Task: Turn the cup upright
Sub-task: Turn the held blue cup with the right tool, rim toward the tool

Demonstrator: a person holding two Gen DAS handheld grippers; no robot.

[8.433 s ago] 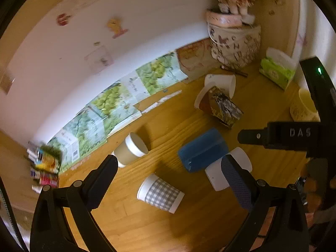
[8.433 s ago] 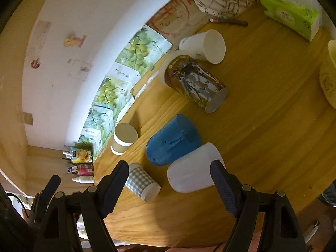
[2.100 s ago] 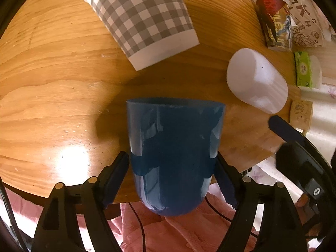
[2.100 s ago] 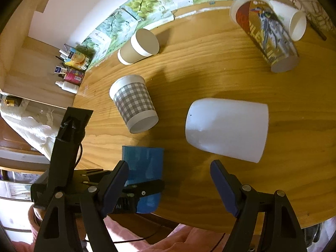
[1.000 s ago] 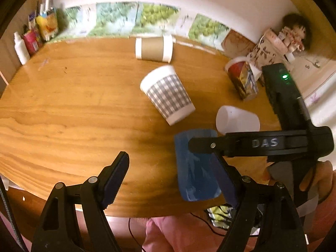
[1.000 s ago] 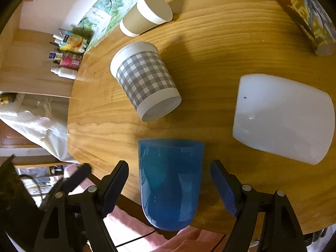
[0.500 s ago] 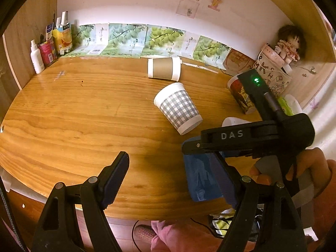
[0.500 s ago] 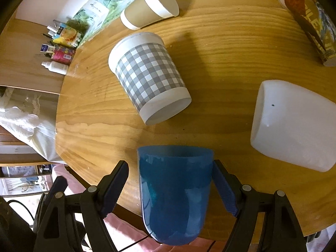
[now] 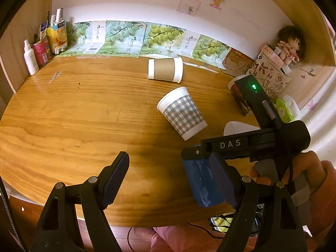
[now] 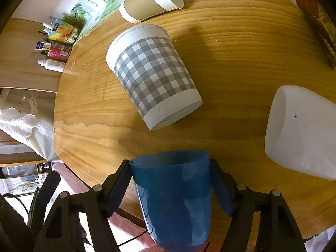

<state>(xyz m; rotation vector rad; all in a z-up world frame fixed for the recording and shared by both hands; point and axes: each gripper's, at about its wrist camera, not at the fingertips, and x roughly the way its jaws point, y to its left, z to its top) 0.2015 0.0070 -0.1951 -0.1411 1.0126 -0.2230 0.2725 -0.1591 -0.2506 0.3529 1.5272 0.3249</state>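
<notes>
The right gripper [image 10: 170,189] now has its jaws pressed against both sides of the blue cup [image 10: 174,205], which half a second ago sat between them with a visible gap. The left gripper [image 9: 168,180], which held this cup 2 seconds earlier, has drawn back and hangs with its jaws wide apart and nothing between them, so the cup appears to have changed hands. Seen from the left wrist, the cup sits at the near edge of the table [image 9: 73,113], just below the right gripper's black body; whether its base touches the wood cannot be told. Judging from this grip, the cup is secured for turning, but the flip itself is not yet finished.

The blue cup is smooth, glossy, translucent plastic with a rounded bottom and a plain thin rim. The checked cup [image 10: 153,77] is matte paper, tapered, with white bands at both ends, lying on its side. Behind it lies a brown paper cup [image 10: 147,2], also on its side. A white cup [image 10: 302,130], frosted and soft-cornered, lies to the right. The table is varnished wood with strong grain.
</notes>
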